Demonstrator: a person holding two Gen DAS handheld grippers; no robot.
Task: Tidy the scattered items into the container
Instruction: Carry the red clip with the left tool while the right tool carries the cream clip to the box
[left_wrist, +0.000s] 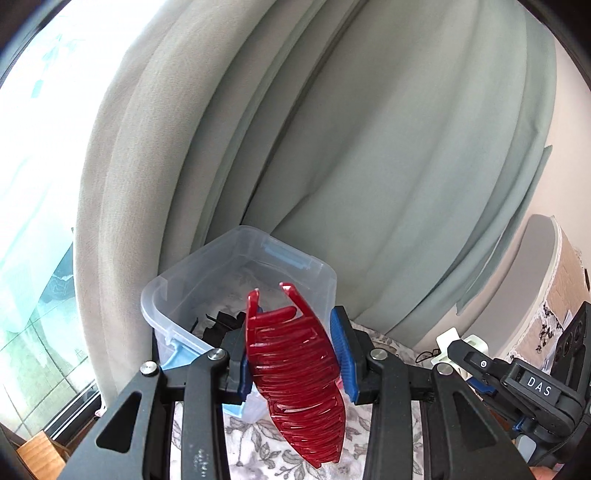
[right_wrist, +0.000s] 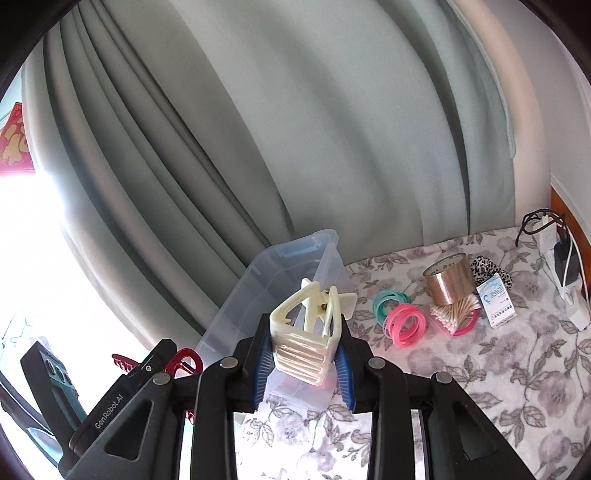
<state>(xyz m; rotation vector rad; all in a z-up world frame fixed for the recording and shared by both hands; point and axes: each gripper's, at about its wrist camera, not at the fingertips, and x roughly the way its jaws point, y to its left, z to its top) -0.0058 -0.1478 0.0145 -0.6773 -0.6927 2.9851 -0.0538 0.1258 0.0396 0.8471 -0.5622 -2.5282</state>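
Left wrist view. Clear plastic container (left_wrist: 236, 280) with pale blue latches stands at the counter's (left_wrist: 258, 443) left edge, against grey-green curtains (left_wrist: 369, 147); dark items lie inside, too small to identify. Left hand-held gripper (left_wrist: 295, 354): blue pads clamped on a red translucent hair claw (left_wrist: 295, 369), held above the floral cloth, teeth end towards the camera, its two prongs in front of the container opening. Far right: the other gripper's body, white label "DAS" (left_wrist: 539, 386) readable.

Right wrist view. Far left: the left gripper's body, lettering "GenRobot.AI" (right_wrist: 109, 411) along its side, red claw showing beside it. Right hand-held gripper (right_wrist: 304, 354): pads clamped on a cream hair claw (right_wrist: 306, 332), held just right of the container (right_wrist: 288, 258), over its near corner.

Right of that, on the counter (right_wrist: 517, 369): teal hair ties (right_wrist: 388, 299) touching pink hair ties (right_wrist: 406, 325); a brown tape roll (right_wrist: 448, 282) above a bundle of cotton swabs (right_wrist: 456, 314); a leopard-print scrunchie (right_wrist: 487, 269); a small white-and-blue box (right_wrist: 495, 302), print too small to read; white power strip with black plug (right_wrist: 561, 269) at far right.
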